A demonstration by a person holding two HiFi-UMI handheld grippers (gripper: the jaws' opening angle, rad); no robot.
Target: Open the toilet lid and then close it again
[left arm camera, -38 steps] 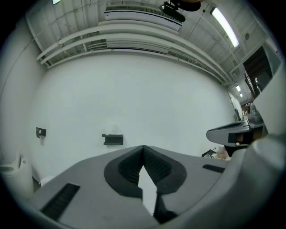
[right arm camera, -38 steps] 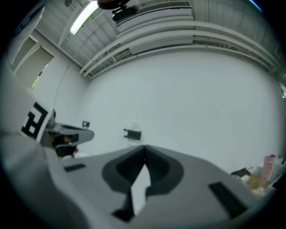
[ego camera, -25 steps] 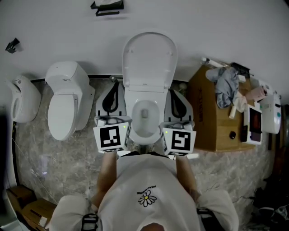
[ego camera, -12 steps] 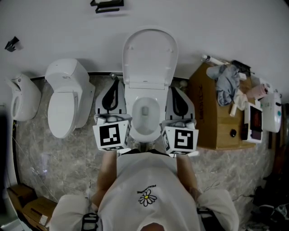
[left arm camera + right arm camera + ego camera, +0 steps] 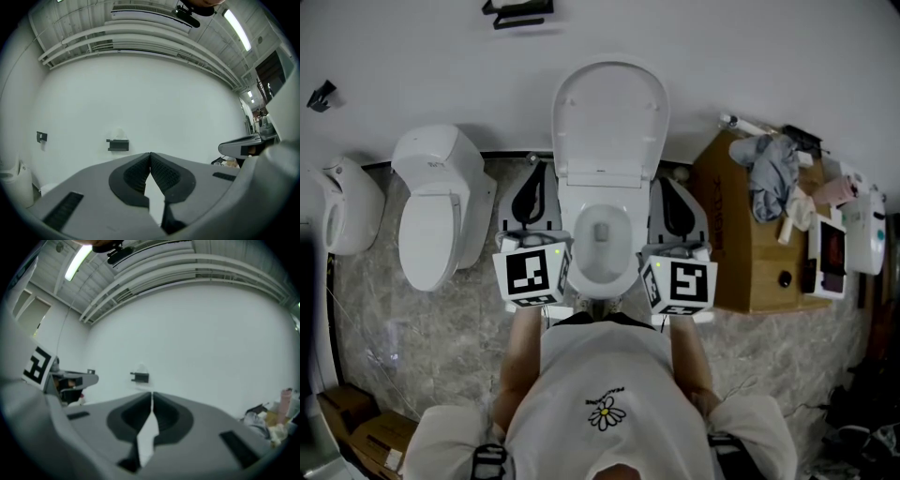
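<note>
A white wall (image 5: 750, 56) meets a marbled floor (image 5: 422, 328), and against that wall stands the toilet, its toilet lid (image 5: 609, 117) raised upright at twelve o'clock from the open bowl (image 5: 600, 246). A second toilet (image 5: 441, 206) with its lid down sits at nine o'clock, a cluttered wooden cabinet (image 5: 745, 244) at three o'clock. With the lid up, the opening half looks done and closing is the step in hand. To do it well, one tool should go to the lid's top edge at twelve o'clock, get a tip behind the rim or press on its face near the top, tip it forward off the wall, and then stay with it on the way down – a released lid would slam onto the seat. The left gripper (image 5: 150, 154) has its jaws pressed together with nothing between them, only wall and a black wall bracket (image 5: 117, 145) beyond. The right gripper (image 5: 152, 393) is likewise closed and empty – a pushing or hooking contact suits that better than a pinch. Both are held level and aimed at the wall, flanking the bowl at nine and three o'clock, marker cubes uppermost, forearms tucked close to the person's torso, neither touching the toilet.
</note>
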